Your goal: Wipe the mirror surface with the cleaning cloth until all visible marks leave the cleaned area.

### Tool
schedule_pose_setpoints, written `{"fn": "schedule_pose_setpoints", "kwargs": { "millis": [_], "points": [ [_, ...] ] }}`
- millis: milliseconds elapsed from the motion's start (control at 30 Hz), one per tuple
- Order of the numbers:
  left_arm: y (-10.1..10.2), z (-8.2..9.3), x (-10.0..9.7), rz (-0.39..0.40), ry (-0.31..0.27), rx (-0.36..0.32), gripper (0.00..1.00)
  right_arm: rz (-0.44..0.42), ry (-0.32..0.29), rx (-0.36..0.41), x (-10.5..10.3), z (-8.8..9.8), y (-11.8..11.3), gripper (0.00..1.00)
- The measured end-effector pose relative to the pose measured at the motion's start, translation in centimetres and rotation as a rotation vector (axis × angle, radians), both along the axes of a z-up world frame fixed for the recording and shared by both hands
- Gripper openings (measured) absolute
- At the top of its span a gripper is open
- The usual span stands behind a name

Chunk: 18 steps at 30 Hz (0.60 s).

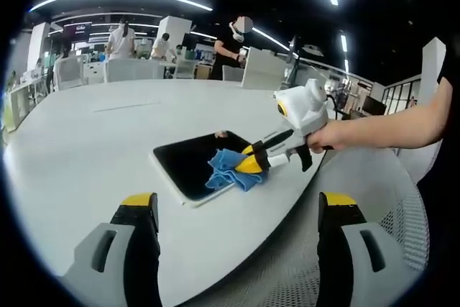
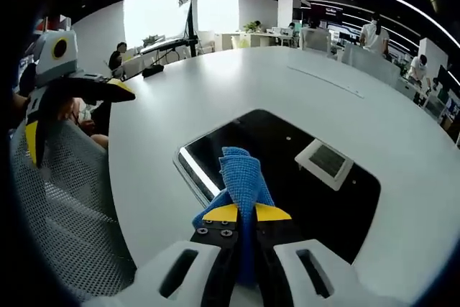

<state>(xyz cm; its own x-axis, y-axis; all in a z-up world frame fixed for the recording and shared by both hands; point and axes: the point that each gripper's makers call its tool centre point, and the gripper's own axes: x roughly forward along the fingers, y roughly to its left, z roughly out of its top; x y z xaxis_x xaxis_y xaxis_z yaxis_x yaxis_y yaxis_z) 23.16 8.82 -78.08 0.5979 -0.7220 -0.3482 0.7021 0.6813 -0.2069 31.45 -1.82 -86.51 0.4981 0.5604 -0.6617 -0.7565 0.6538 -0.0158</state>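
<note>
Left gripper view: my left gripper (image 1: 237, 213) has its jaws spread wide, holding nothing, hovering over the near edge of the white table (image 1: 86, 141). Ahead of it lies the mirror (image 1: 190, 163), flat on the table. The right gripper (image 1: 253, 161) comes in from the right, held by a hand (image 1: 332, 136), jaws pinched on the blue cleaning cloth (image 1: 230, 170), which rests on the mirror's near right corner.

Right gripper view: my right gripper (image 2: 246, 213) has its jaws closed tight on the cleaning cloth (image 2: 241, 174), bunched just in front of the tips. The mirror (image 2: 287, 177) lies straight ahead, under the cloth. The left gripper (image 2: 72, 102) sits far left, above a mesh chair (image 2: 57, 213).
</note>
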Motion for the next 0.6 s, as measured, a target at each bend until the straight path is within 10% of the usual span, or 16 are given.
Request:
{"fn": "schedule_pose_setpoints", "kwargs": {
  "millis": [600],
  "points": [
    [-0.2, 0.2, 0.0, -0.016, -0.007, -0.008, 0.91, -0.008, -0.040, -0.060, 2.8, -0.1, 0.0, 0.00]
  ]
}}
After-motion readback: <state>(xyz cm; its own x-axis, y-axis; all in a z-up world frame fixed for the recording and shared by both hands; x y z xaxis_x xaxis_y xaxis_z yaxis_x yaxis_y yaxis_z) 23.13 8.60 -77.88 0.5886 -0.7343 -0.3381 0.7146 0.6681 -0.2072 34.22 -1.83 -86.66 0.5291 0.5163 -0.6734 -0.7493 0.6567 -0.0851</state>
